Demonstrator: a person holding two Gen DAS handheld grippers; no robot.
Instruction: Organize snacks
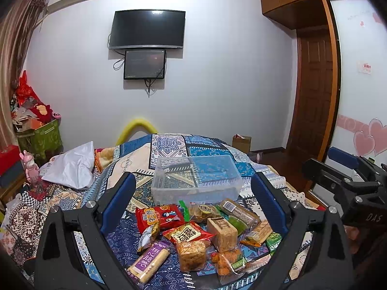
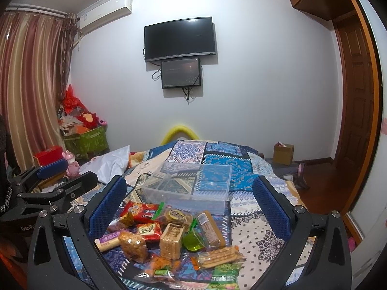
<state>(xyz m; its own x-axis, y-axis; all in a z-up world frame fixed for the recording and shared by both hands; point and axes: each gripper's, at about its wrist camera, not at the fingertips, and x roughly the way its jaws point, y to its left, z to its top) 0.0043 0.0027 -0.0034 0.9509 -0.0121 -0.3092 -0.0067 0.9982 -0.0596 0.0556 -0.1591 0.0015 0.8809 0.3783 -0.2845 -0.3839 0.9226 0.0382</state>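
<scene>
Your left gripper [image 1: 193,200] hangs over the snack pile with its jaws spread wide and nothing between them. Starting at the left of the heap on the patterned bedspread [image 1: 169,145], the purple-labelled wafer roll [image 1: 148,261] lies nearest you; it looks light and brittle, so take it across the middle of its length and squeeze gently. Next to it, the red packets [image 1: 159,215] are puffy and slick, likely to slip, so pinch a sealed edge, not the air-filled belly. In the centre, the wrapped brown cake block [image 1: 222,233] looks firm enough to grip by its flat sides, while the fried pastry bag [image 1: 191,253] just in front will probably crumble under pressure. Behind the pile sits the clear plastic box [image 1: 197,180], empty and close by. On the right, your right gripper [image 2: 191,207] is likewise released and holding nothing, with the green packet [image 2: 223,276] and biscuit sticks [image 2: 220,255] nearest it.
</scene>
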